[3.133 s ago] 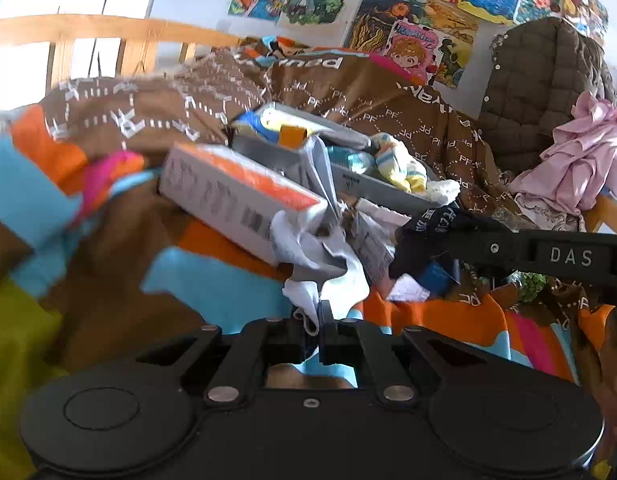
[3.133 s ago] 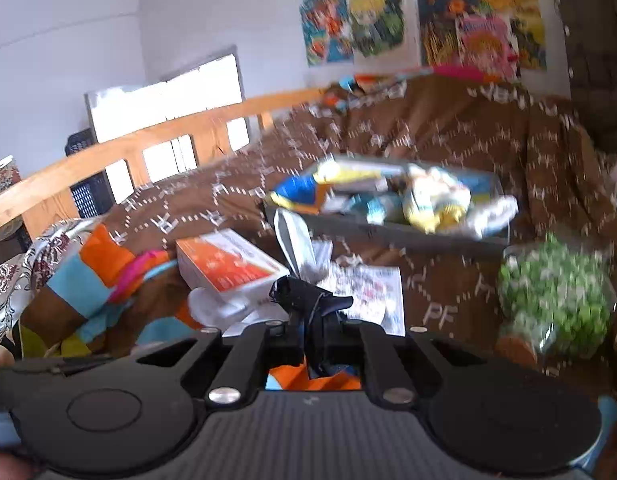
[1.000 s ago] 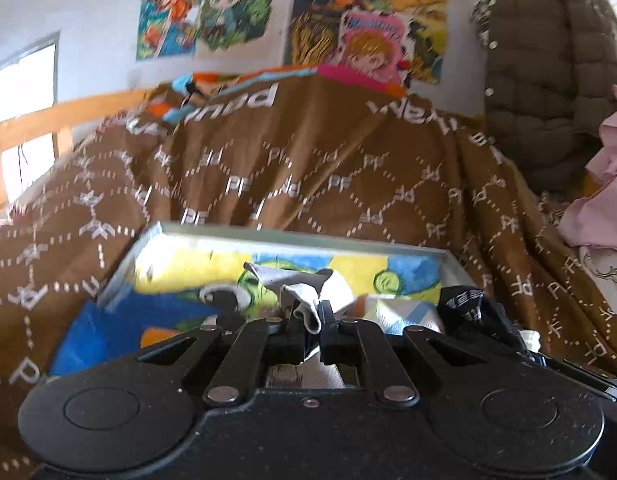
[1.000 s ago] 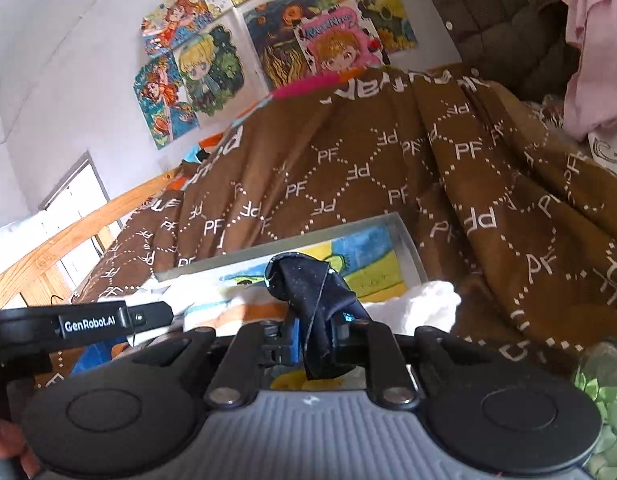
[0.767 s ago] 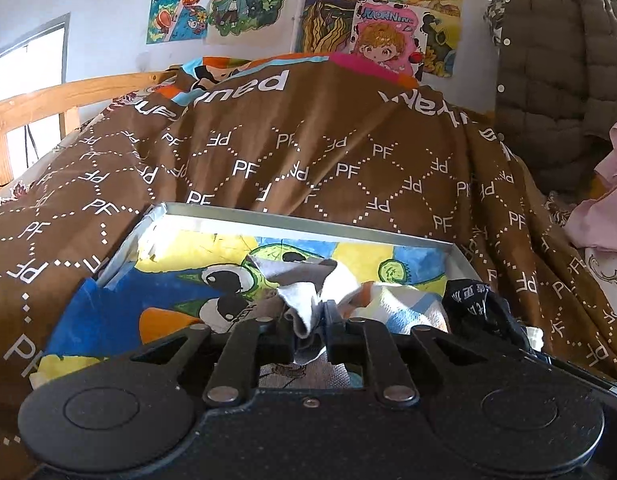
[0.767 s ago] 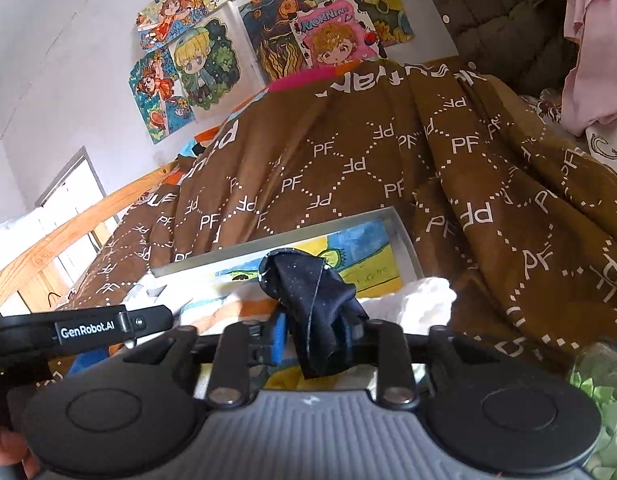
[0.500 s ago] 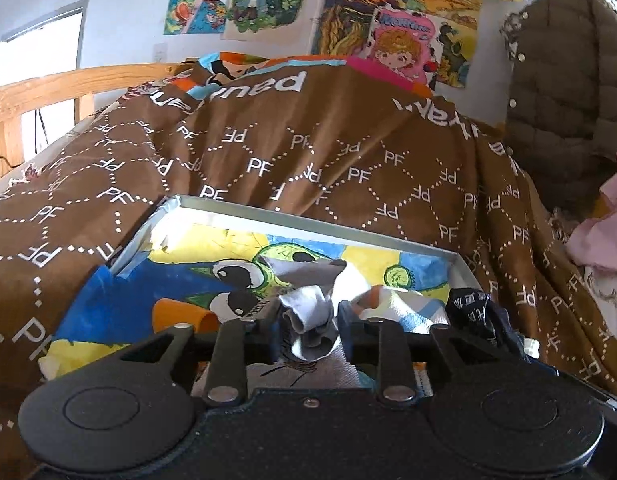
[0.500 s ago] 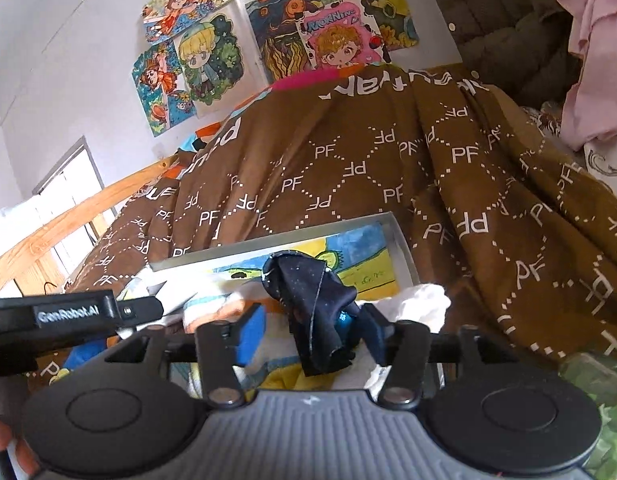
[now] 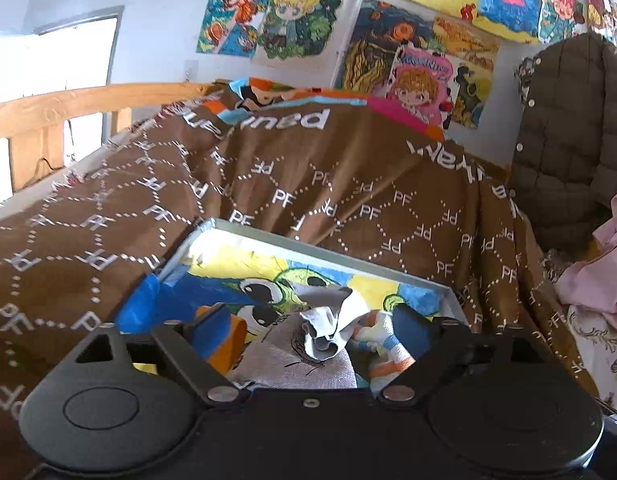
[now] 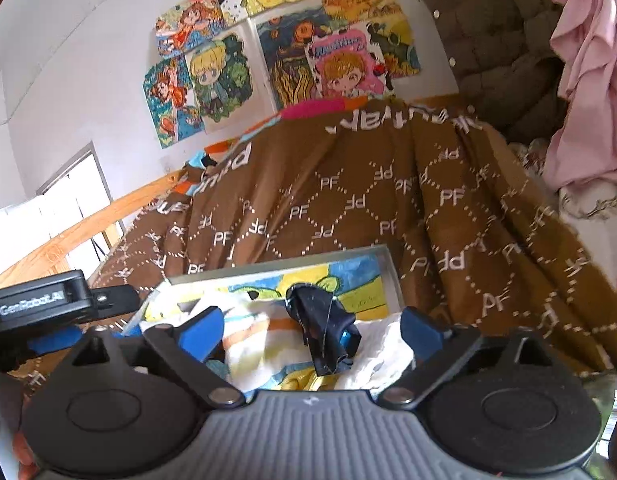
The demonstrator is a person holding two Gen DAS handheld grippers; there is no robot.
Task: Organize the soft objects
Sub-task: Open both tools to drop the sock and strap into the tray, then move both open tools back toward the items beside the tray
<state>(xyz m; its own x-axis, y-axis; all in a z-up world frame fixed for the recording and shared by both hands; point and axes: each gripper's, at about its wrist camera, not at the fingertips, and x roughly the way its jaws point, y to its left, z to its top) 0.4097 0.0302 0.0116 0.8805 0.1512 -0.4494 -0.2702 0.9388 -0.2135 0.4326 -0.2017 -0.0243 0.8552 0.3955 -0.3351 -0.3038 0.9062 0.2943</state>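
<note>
Jaws on both grippers stand wide apart, holding nothing. Left gripper [image 9: 312, 328] frames a grey-white cloth [image 9: 328, 330] at lower centre; right gripper [image 10: 308, 330] frames a dark sock [image 10: 322, 328], which perhaps hasn't fully settled. Both lie in the grey tray [image 9: 308, 246] on the bed. Best lift straight up, avoiding snags.
</note>
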